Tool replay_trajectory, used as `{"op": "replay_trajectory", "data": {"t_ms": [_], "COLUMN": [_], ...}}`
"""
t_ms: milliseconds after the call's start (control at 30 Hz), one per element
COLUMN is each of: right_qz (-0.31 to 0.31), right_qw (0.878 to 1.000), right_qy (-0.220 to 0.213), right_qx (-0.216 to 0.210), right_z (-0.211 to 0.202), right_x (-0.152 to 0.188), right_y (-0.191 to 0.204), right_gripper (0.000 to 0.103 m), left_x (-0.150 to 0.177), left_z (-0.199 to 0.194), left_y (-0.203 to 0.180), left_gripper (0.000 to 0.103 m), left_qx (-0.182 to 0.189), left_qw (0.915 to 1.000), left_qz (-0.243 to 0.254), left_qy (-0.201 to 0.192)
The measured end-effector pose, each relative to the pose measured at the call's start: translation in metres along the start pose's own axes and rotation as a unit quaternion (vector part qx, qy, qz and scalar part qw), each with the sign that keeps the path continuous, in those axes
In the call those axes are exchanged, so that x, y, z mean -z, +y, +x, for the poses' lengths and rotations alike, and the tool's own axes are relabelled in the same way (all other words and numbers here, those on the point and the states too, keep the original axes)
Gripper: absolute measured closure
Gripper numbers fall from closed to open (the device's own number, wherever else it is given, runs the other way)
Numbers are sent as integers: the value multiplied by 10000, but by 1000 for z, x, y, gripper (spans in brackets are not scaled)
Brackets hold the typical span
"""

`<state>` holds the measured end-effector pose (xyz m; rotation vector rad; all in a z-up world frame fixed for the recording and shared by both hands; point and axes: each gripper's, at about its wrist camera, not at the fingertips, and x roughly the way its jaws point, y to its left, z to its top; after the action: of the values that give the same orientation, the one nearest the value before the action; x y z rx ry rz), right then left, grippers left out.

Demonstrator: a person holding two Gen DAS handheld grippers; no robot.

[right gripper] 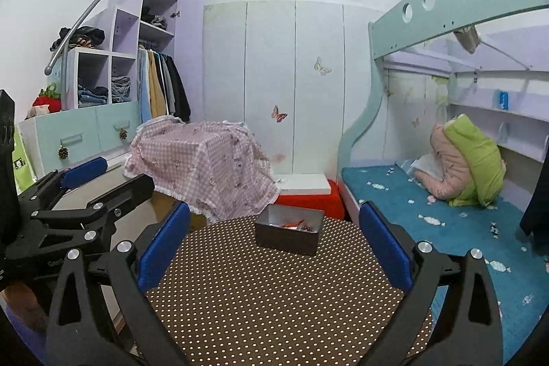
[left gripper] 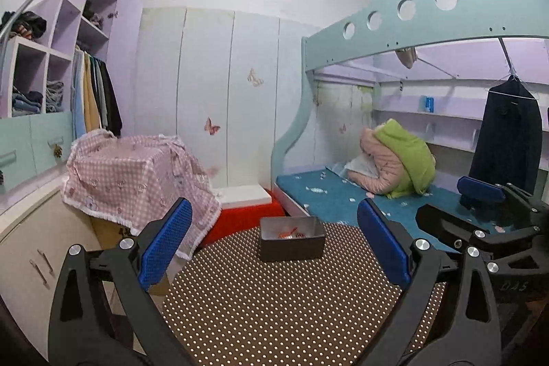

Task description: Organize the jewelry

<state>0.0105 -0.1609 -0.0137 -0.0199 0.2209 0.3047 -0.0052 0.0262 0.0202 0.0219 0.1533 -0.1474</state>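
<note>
A small dark open box (left gripper: 291, 242) stands at the far end of a brown polka-dot table (left gripper: 274, 307); it also shows in the right wrist view (right gripper: 287, 234). Small red and orange jewelry pieces (left gripper: 290, 233) lie inside it, also seen from the right wrist (right gripper: 295, 224). My left gripper (left gripper: 274, 242) is open and empty, held above the near part of the table. My right gripper (right gripper: 274, 246) is open and empty, beside the left one; it shows at the right of the left wrist view (left gripper: 480, 204). The left gripper shows at the left of the right wrist view (right gripper: 85, 180).
A pink checked cloth (left gripper: 137, 180) covers something behind the table at the left. A red box with a white lid (left gripper: 247, 204) sits behind the table. A bunk bed with a blue mattress (left gripper: 360, 194) is at the right. Wardrobe shelves (left gripper: 51, 64) stand at the left.
</note>
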Motion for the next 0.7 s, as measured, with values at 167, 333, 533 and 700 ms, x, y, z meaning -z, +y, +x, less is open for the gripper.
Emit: {"op": "replay_trajectory", "data": {"t_ms": [167, 333, 533, 700], "right_qz": [-79, -68, -46, -19], "right_qw": [9997, 9997, 9998, 9999], "right_qy": [-168, -184, -141, -112], "right_qx": [138, 146, 150, 107], "right_z": [-6, -5, -4, -3], "right_x": [2, 5, 6, 6], "right_y": [1, 1, -1, -2], "right_gripper": [8, 8, 8, 8], "left_x": [1, 2, 4, 4], "left_z": [-8, -10, -7, -6], "left_y": [-2, -2, -1, 0], "left_gripper": [6, 6, 6, 6], "left_qx": [-183, -285, -301, -299], "left_qw": [9994, 9985, 9985, 9985], "left_qz": [78, 168, 159, 160], "left_qy": [-295, -442, -434, -434]}}
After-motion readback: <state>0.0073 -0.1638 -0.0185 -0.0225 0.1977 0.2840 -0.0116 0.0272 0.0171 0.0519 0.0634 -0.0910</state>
